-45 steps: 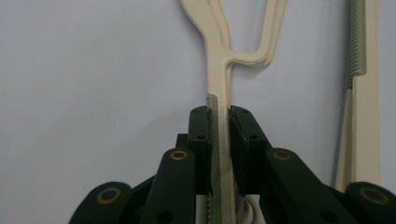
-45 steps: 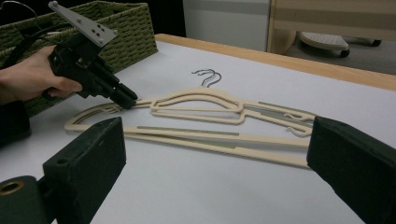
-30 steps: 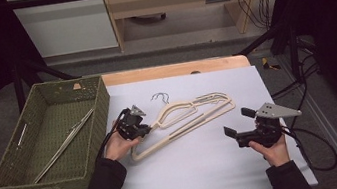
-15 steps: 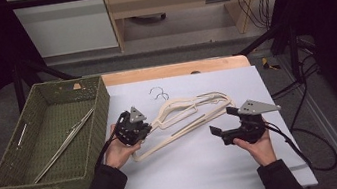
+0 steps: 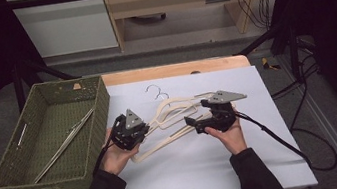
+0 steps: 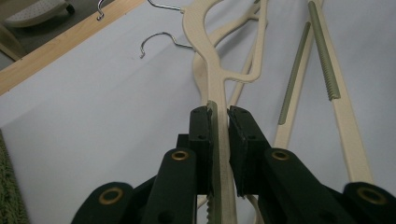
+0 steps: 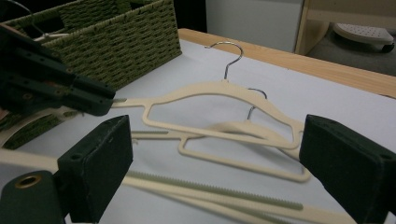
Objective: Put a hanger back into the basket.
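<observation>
White covering lay over the table [image 5: 249,173], a wooden edge showing at its far side and dark floor all round; a green woven basket [image 5: 13,170] stood at the left with a cream hanger [image 5: 63,145] lying inside it. Near the middle of the sheet lay a loose pile of cream hangers [image 5: 179,113], their metal hooks pointing away from the person. The left gripper [image 5: 134,132] had its pads pinched tight on one arm of the top hanger [image 6: 215,79], holding it by that end just beside the basket; the right gripper [image 5: 192,121] stood over the right part of the pile with its pads [image 7: 98,163] spread wide, having just been closing a little, hanger bars lying between them but untouched.
</observation>
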Tool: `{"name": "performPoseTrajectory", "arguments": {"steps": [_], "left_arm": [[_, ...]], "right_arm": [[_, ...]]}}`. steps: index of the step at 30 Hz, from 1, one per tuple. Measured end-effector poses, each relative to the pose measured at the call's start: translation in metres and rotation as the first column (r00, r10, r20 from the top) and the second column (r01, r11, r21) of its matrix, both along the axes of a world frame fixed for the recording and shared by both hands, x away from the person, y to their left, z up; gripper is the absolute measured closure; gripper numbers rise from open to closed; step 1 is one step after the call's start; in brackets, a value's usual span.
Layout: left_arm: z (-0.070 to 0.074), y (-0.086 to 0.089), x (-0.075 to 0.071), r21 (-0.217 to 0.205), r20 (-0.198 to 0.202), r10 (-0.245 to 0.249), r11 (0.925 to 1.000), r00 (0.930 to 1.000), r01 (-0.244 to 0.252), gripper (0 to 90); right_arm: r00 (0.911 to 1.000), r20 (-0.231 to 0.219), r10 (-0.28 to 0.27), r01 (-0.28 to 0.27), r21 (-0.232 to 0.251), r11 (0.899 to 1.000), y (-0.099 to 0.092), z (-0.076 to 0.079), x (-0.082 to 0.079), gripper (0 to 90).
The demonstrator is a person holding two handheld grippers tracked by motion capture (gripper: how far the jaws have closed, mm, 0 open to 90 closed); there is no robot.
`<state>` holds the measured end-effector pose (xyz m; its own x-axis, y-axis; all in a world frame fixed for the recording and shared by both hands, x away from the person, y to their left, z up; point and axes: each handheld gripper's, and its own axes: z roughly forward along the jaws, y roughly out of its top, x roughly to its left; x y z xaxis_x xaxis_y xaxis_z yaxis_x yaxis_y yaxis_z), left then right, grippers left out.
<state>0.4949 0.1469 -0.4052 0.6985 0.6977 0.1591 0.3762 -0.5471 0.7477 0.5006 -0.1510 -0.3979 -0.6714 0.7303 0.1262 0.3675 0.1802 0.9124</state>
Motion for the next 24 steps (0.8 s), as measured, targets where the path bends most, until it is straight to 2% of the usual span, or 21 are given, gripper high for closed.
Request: {"name": "performPoseTrajectory", "arguments": {"steps": [1, 4, 5, 8, 10, 11, 14, 17, 19, 24], "left_arm": [[0.0, 0.0, -0.002, 0.017, 0.01, -0.007, 0.9998, 0.9999, 0.007, 79.9], [0.0, 0.0, -0.004, 0.011, 0.014, -0.008, 0.9999, 0.9999, 0.008, 79.8], [0.001, -0.001, -0.005, 0.025, 0.02, -0.01, 0.9996, 0.9998, 0.01, 79.9], [0.001, -0.002, -0.006, 0.021, 0.022, -0.009, 0.9997, 0.9997, 0.009, 79.9], [0.0, -0.005, -0.008, 0.009, 0.027, -0.006, 0.9999, 0.9996, 0.006, 79.9], [0.001, -0.006, -0.01, 0.029, 0.028, -0.013, 0.9995, 0.9995, 0.013, 79.9], [0.001, -0.008, -0.011, 0.032, 0.035, -0.012, 0.9994, 0.9993, 0.011, 79.8], [0.002, -0.01, -0.014, 0.035, 0.044, -0.012, 0.9993, 0.999, 0.01, 79.9], [0.003, -0.01, -0.015, 0.051, 0.05, -0.017, 0.9986, 0.9986, 0.015, 79.9], [0.002, -0.012, -0.017, 0.045, 0.06, -0.012, 0.9989, 0.9981, 0.009, 79.8]], "right_arm": [[1.0, -0.004, -0.006, 0.006, 0.007, 1.0, 0.008, 0.001, 0.009, 11.0], [0.9999, -0.006, -0.008, 0.008, 0.008, 1.0, 0.014, 0.002, 0.016, 12.0], [0.9998, -0.015, -0.012, 0.012, 0.011, 1.0, 0.021, 0.003, 0.025, 12.9], [0.9996, -0.022, -0.017, 0.017, 0.016, 1.0, 0.027, 0.004, 0.033, 14.4], [0.9992, -0.035, -0.02, 0.02, -0.001, 1.0, 0.034, 0.003, 0.043, 16.2], [0.9989, -0.043, -0.018, 0.018, -0.002, 1.0, 0.036, 0.002, 0.047, 16.8], [0.9974, -0.065, -0.031, 0.03, -0.015, 0.999, 0.042, -0.001, 0.055, 19.2], [0.9967, -0.068, -0.043, 0.04, -0.043, 0.998, 0.047, -0.002, 0.063, 20.3], [0.9961, -0.076, -0.046, 0.042, -0.045, 0.998, 0.051, -0.004, 0.069, 22.2], [0.9949, -0.085, -0.055, 0.05, -0.053, 0.997, 0.058, -0.005, 0.076, 25.5]]}}
